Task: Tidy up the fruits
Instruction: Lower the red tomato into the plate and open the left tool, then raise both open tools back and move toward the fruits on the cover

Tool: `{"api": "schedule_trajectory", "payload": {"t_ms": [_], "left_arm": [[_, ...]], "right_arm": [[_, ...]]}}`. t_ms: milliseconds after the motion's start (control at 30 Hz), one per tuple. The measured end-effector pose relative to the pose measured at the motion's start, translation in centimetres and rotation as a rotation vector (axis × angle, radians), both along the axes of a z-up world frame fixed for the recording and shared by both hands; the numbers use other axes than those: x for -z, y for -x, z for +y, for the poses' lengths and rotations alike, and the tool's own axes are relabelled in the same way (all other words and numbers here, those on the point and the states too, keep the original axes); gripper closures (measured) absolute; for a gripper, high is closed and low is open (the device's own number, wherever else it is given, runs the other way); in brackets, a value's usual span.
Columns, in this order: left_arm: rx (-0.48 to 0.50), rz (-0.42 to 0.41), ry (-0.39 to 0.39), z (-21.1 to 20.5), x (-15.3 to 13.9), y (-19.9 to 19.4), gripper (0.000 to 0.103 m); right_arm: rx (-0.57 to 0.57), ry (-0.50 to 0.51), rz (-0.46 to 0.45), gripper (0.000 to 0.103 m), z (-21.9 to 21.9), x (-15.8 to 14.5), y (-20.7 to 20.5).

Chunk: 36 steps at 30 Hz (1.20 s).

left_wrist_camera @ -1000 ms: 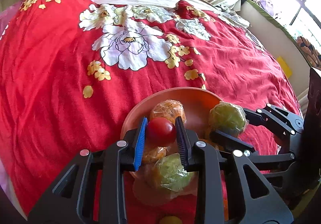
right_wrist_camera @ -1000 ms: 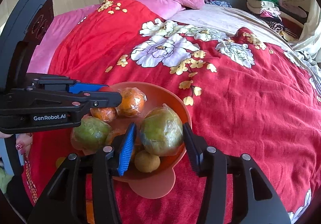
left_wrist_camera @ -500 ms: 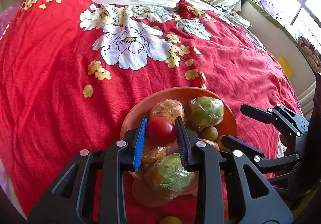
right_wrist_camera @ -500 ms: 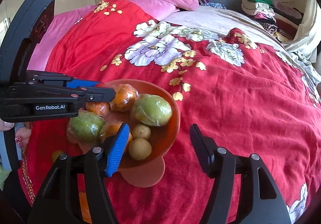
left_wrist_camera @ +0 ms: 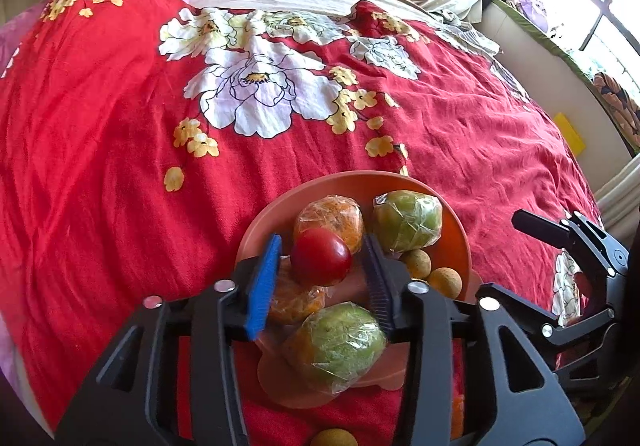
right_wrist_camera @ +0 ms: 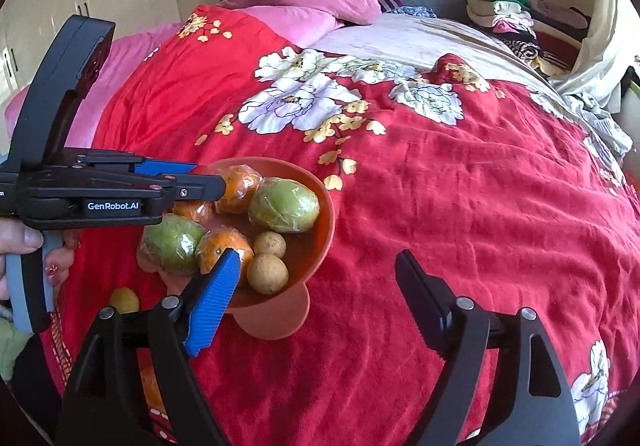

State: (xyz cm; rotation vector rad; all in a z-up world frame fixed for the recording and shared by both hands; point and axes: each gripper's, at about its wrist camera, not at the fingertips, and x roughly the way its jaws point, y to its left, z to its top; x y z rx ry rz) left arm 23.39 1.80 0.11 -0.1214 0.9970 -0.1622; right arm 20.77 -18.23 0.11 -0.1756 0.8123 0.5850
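Flanking a red fruit, left claw seemingly open; right-wrist view hides it.

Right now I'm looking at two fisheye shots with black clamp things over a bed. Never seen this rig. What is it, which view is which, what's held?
No robot here: a person holds a two-finger gripper in each hand, and each gripper carries a fisheye camera looking forward along its fingers.

The left wrist view shows the left gripper over an orange bowl on a red floral bedspread. A red tomato sits between its fingers, which look parted, so I cannot tell whether it is gripped.

The right wrist view shows the right gripper open and holding nothing, beside the same bowl, with the left gripper coming in from the side.

The bowl holds plastic-wrapped oranges, two wrapped green fruits and two small tan fruits.
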Motion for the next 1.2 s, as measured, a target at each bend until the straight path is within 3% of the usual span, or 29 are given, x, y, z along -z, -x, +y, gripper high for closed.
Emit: {"api": "schedule_trajectory", "payload": {"t_ms": [333, 533, 900, 1200], "left_arm": [[-0.005, -0.012, -0.01, -0.3, -0.8, 1.0, 0.056], [-0.013, -0.038, -0.025, -0.7, -2.0, 2.2, 0.042], [-0.023, -0.09, -0.038, -1.2, -4.0, 4.7, 0.017], [-0.039, -0.114, -0.042, -1.1, -4.9, 6.8, 0.01]], "right_arm": [[0.015, -0.016, -0.024, 0.018, -0.8, -1.3, 0.9], [0.022, -0.027, -0.039, 0.011, -1.2, -2.3, 2.0], [0.014, -0.026, -0.068, 0.008, -1.7, -3.6, 4.3], [0.0, -0.028, -0.085, 0.007, -1.5, -4.2, 5.9]]}}
